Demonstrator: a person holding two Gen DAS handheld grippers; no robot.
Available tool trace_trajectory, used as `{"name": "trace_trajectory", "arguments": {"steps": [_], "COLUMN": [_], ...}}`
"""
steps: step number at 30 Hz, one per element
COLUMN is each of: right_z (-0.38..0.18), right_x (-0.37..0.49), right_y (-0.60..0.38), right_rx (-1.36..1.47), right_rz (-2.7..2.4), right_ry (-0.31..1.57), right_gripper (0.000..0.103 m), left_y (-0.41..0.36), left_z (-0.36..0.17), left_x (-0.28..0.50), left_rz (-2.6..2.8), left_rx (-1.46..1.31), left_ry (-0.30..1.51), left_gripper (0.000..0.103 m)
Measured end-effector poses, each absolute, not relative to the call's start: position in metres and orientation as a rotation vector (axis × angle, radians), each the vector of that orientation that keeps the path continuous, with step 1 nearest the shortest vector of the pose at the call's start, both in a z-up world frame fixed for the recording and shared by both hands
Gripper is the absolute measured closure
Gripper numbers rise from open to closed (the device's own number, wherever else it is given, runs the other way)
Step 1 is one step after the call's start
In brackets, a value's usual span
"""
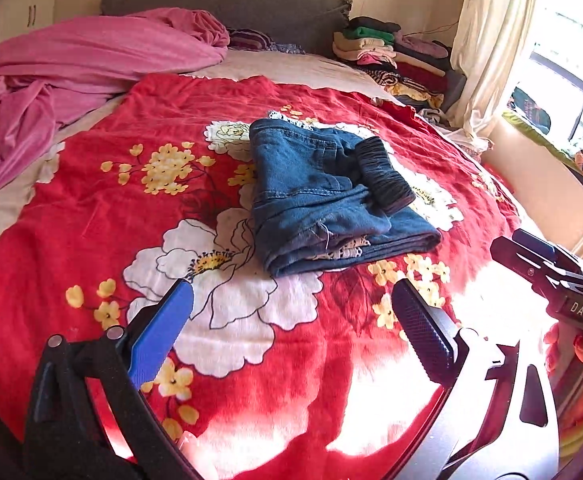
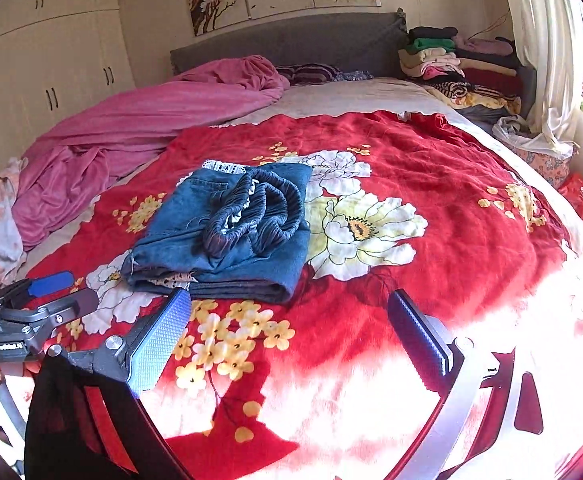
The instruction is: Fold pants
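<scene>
Pants (image 1: 331,200) lie folded into a compact denim bundle mid-blanket (image 1: 91,240), waistband uppermost, both left gripper (image 1: 291,312) and right gripper (image 2: 289,320) gaping empty just short of them, presumably because the fold looks finished.

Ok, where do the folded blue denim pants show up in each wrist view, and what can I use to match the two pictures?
Left wrist view: the folded blue denim pants lie at centre, on the red floral blanket, beyond the open left gripper.
Right wrist view: the pants lie left of centre, beyond the open right gripper.
Shared landmark: the stack of folded clothes by the grey headboard.
</scene>
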State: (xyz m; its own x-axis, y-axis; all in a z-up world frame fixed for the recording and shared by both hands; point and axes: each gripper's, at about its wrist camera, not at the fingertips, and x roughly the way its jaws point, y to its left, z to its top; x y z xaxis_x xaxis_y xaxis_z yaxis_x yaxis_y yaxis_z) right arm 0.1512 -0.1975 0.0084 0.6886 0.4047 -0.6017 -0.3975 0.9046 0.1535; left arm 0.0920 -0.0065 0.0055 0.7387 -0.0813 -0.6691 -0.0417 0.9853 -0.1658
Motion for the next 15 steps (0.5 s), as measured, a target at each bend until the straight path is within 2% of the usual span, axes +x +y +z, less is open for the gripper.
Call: {"name": "trace_trajectory", "arguments": {"steps": [15], "right_z": [-0.017], "right_x": [0.104], "right_y": [-0.202], "right_rx": [0.027], "right_rz": [0.404], "right_ry": [0.716], "right_gripper": [0.005], "left_y": [-0.005], "left_z": [-0.026], "left_x": [0.047], "left_rz": [-0.012], "left_rx": [-0.196], "left_ry": [0.804], "left_gripper": [0.01]}}
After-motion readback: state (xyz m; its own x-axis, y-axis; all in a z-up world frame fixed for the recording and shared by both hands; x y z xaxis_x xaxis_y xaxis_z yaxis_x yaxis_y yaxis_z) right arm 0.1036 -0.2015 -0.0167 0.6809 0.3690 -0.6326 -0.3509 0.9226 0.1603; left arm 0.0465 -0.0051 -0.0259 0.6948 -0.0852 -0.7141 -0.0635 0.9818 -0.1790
